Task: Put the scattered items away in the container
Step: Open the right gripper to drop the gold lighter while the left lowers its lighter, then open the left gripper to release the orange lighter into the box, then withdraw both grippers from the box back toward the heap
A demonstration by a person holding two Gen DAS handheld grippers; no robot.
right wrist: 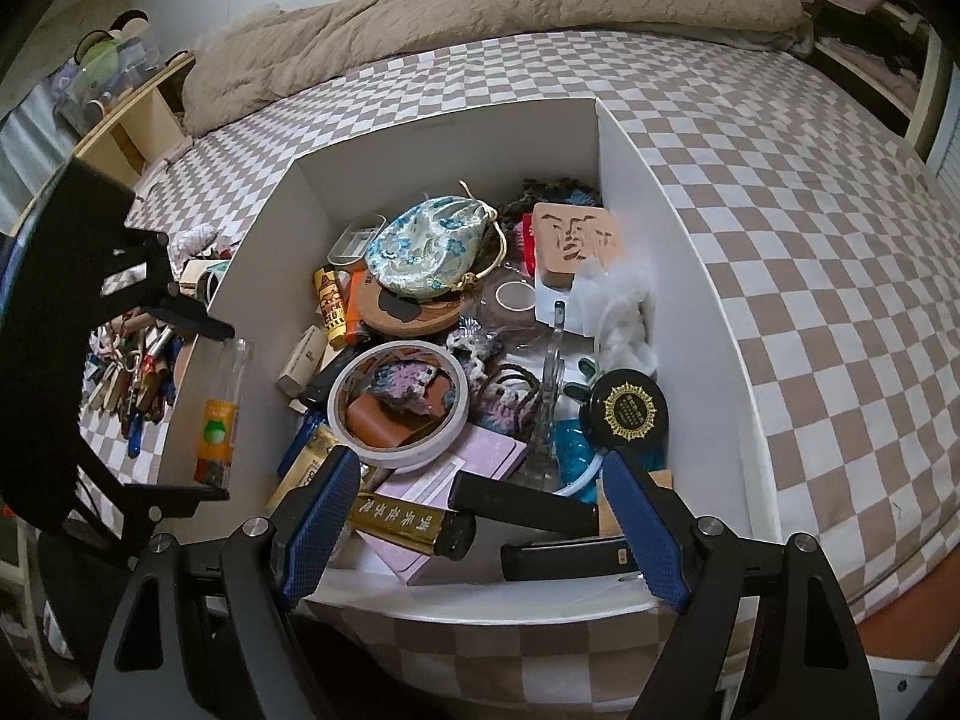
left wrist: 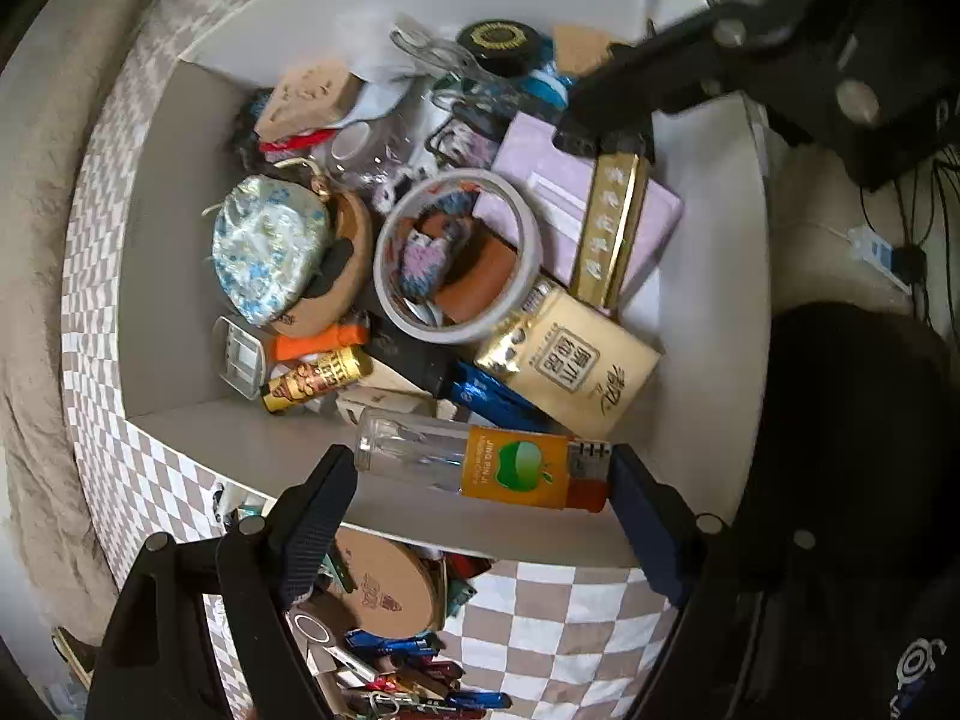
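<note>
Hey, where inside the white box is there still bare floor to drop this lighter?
Bare floor shows along the box's right wall, beside the black round tin, and a strip at the wall past the floral pouch. The middle, around the tape roll and the pink box, is piled up.

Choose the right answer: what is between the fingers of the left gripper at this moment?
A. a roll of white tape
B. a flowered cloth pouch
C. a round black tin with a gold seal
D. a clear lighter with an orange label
D: in the left wrist view the lighter spans the gap of the left gripper end to end, over the near wall of the white box.
</note>
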